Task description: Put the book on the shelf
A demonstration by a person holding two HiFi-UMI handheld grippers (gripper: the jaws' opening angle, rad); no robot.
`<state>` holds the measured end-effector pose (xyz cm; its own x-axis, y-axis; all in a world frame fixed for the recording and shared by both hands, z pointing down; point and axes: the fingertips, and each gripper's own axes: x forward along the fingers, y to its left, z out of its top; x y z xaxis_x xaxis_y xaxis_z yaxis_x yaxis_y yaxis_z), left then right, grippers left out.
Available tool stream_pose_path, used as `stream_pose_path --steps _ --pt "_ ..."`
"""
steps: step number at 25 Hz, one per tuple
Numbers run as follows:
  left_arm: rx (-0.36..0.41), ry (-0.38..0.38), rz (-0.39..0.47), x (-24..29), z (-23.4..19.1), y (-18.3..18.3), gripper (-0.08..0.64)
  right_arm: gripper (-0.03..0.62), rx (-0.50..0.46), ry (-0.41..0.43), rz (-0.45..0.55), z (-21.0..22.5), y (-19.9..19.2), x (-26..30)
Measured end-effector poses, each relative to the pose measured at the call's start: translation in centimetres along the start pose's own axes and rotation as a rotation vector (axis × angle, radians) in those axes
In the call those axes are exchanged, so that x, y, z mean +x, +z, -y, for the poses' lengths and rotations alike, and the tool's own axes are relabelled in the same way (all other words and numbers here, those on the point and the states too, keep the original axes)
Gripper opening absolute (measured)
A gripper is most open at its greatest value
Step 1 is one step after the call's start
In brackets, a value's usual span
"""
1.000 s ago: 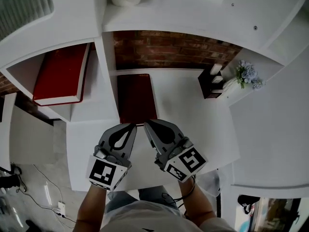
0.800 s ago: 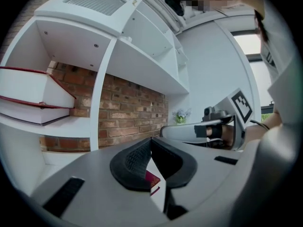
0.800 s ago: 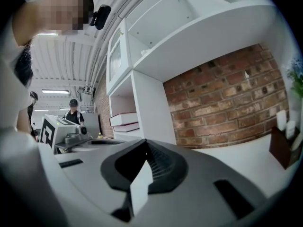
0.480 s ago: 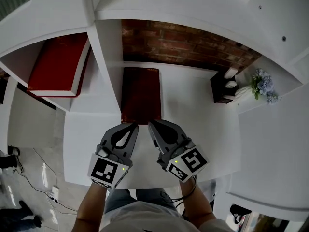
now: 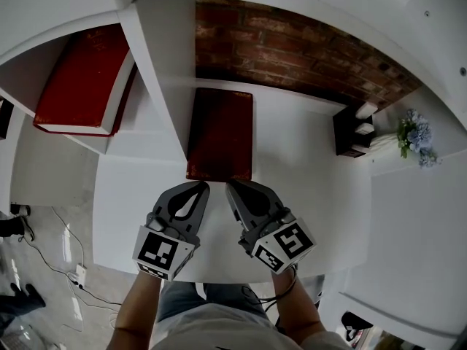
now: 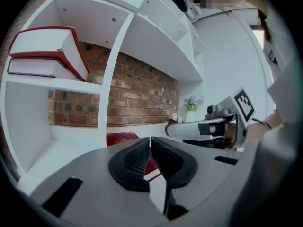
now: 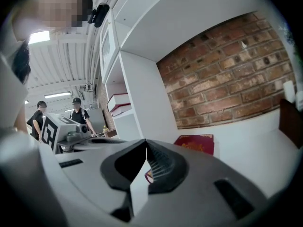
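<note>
A thin dark red book (image 5: 220, 133) lies flat on the white shelf board (image 5: 292, 166), against the upright divider (image 5: 157, 79); it also shows as the book (image 6: 120, 138) and the book (image 7: 196, 143) in the gripper views. My left gripper (image 5: 202, 187) and right gripper (image 5: 230, 187) sit side by side just short of the book's near edge. Both are shut with nothing between their jaws. The left gripper (image 6: 150, 140) and right gripper (image 7: 146, 144) point at the book along the board. Whether either tip touches the book I cannot tell.
A thick red book (image 5: 84, 79) lies in the compartment up and to the left. A brick wall (image 5: 292, 49) backs the shelf. A small dark box (image 5: 350, 130) and a bunch of pale flowers (image 5: 416, 137) stand at the right. Two people (image 7: 78, 115) stand far behind.
Both grippers have sunk together in front of the shelf and stayed shut. The topmost shelf has slid out of the head view. The thin book has not moved.
</note>
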<state>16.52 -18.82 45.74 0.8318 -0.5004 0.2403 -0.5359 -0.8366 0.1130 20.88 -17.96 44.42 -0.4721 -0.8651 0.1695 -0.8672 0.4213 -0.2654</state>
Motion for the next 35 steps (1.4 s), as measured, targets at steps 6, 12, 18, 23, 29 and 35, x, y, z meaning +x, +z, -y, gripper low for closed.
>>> stream_pose_path --steps 6,12,18,23,29,35 --pt "-0.009 0.021 -0.046 0.5 -1.1 -2.1 0.015 0.026 0.011 -0.018 -0.029 1.4 -1.3 -0.2" --pt "-0.035 0.016 -0.118 1.1 -1.9 -5.1 0.089 0.04 0.014 -0.023 -0.06 2.1 -2.7 -0.3" --pt "-0.039 0.048 -0.19 1.6 -3.4 -8.0 0.12 0.04 0.018 -0.029 -0.081 2.8 -3.6 -0.4" --pt "-0.041 0.081 -0.249 2.1 -4.9 -10.1 0.15 0.04 0.02 -0.038 -0.09 3.3 -3.9 -0.4" --pt "-0.029 0.101 -0.317 2.6 -5.9 -12.3 0.155 0.04 0.02 -0.048 -0.098 3.9 -4.3 -0.5" --pt "-0.021 0.106 -0.355 3.2 -6.1 -13.4 0.158 0.049 0.034 -0.076 -0.121 4.9 -5.4 -1.0"
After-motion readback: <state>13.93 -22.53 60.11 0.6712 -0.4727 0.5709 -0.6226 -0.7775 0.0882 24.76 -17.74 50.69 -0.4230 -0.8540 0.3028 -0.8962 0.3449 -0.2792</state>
